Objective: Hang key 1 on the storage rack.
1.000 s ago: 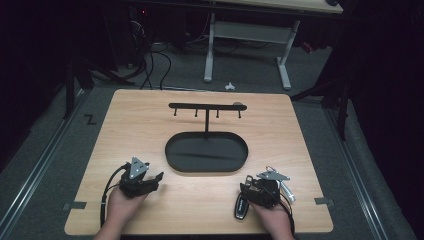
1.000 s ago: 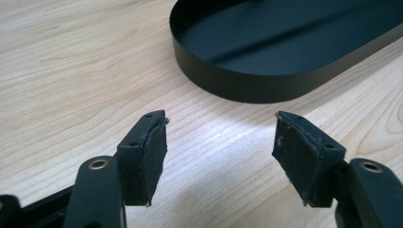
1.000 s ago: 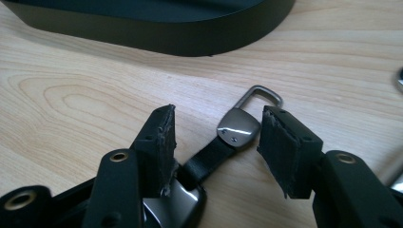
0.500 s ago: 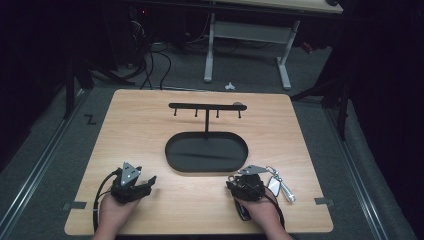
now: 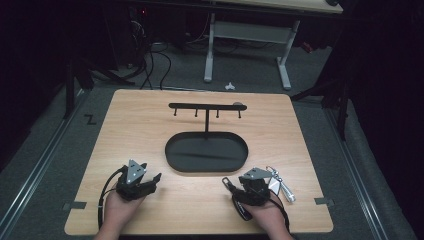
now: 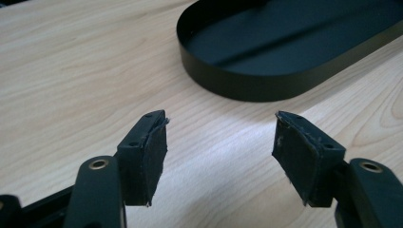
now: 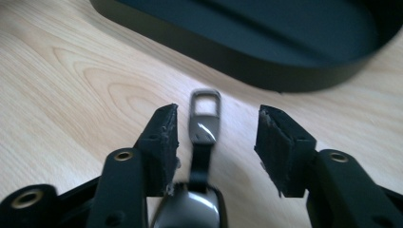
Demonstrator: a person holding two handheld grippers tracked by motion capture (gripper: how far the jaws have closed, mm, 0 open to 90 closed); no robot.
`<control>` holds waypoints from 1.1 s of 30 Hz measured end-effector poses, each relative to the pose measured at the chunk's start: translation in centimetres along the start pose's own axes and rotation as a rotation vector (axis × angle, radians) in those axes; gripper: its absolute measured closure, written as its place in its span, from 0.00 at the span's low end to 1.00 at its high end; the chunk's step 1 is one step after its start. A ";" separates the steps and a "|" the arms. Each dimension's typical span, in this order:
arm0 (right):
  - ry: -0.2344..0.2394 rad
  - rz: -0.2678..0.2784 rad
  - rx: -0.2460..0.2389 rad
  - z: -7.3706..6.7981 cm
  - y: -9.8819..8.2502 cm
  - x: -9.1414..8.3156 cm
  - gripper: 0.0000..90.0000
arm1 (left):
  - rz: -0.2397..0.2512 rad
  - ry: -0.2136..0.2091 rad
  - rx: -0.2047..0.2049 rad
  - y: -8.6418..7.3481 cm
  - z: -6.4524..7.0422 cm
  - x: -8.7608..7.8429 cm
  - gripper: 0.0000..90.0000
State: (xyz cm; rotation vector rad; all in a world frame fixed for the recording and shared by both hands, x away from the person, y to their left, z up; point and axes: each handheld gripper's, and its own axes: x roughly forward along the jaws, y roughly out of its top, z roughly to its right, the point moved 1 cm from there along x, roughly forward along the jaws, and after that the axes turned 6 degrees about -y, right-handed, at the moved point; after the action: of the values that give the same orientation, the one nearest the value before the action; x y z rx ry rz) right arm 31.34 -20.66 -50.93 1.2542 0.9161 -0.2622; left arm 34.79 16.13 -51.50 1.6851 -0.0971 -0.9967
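Two grippers, both jaws apart, on table (image 5: 150, 125).
Left gripper (image 6: 221, 156) empty near tray (image 6: 247, 88); right gripper (image 7: 216, 142) straddling key fob (image 7: 202, 142), not clamped.

Left gripper (image 6: 221, 142) and right gripper (image 7: 216, 142): black jaws with worn, frayed black pads (image 6: 154, 156), brass-coloured rivets, a grey three-cornered top plate (image 5: 135, 171), and a trailing black cable (image 5: 104, 197).

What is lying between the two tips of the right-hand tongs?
A car key fob, its metal loop end pointing toward the black oval tray. The right tongs stand open around it, untouched, as the right gripper view shows.
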 end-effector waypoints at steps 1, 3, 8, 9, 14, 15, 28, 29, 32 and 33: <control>0.004 0.000 0.008 0.2 -0.2 -0.2 0.53 | 0.007 0.003 0.004 0.2 0.0 0.1 0.40; 0.003 -0.002 0.025 0.5 -0.7 -0.7 0.51 | 0.018 -0.005 -0.011 0.5 -0.1 0.4 0.40; -0.003 -0.008 0.063 1.3 -1.5 -1.4 0.45 | 0.018 -0.008 -0.023 1.0 -0.3 1.1 0.40; -0.001 -0.008 0.068 1.4 -1.6 -1.6 0.45 | 0.021 -0.009 -0.023 1.1 -0.3 1.2 0.40; 0.005 -0.031 0.061 1.5 -1.5 -1.6 0.43 | 0.020 -0.022 -0.021 1.3 -0.3 1.9 0.40; 0.005 -0.031 0.061 1.5 -1.5 -1.6 0.43 | 0.016 -0.026 -0.021 1.3 -0.3 2.1 0.40; -0.027 -0.272 -0.011 -0.2 2.1 0.2 0.45 | 0.017 -0.055 -0.023 1.2 -0.5 2.5 0.40; -0.026 -0.303 -0.024 -0.4 2.3 0.4 0.46 | 0.013 -0.056 -0.023 1.2 -0.5 2.6 0.40; -0.032 -0.371 -0.053 -0.8 2.9 1.2 0.48 | -0.002 -0.062 -0.016 1.1 -0.3 2.7 0.40; -0.028 -0.385 -0.061 -0.9 3.1 1.4 0.50 | -0.005 -0.065 -0.010 1.1 -0.2 2.7 0.40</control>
State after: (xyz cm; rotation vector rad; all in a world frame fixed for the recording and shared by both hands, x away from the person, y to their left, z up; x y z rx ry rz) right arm 33.79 -18.42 -49.78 1.0089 1.1305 -0.5502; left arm 37.11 14.49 -52.06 1.6448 -0.1301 -1.0538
